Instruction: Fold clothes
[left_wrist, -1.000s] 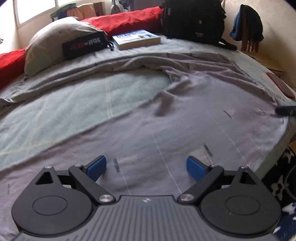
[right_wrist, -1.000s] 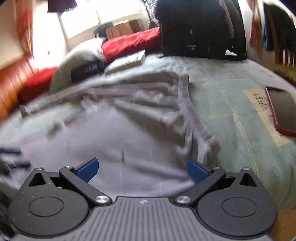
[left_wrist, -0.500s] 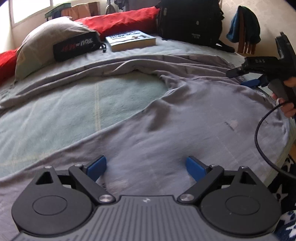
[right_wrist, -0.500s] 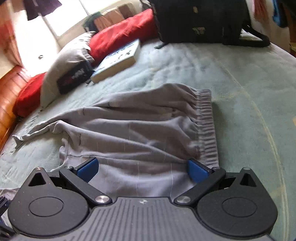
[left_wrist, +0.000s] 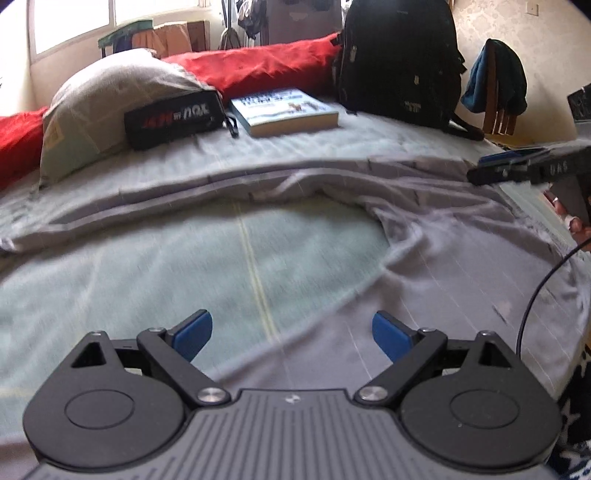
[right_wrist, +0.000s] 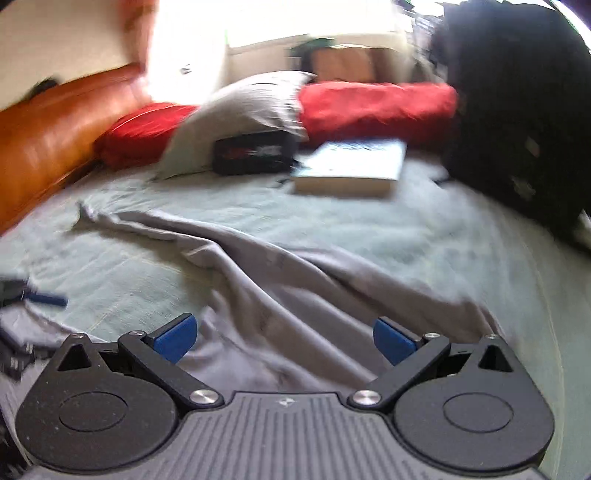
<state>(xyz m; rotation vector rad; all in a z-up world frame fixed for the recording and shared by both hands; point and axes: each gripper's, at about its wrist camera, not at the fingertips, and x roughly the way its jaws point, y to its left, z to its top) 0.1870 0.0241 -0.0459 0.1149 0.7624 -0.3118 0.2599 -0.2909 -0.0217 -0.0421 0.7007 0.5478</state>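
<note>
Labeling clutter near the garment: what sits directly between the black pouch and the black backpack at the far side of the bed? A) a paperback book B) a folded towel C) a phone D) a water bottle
A: in the left wrist view a book lies flat on the bed cover between the black pouch and the backpack, beyond the grey garment.
</note>
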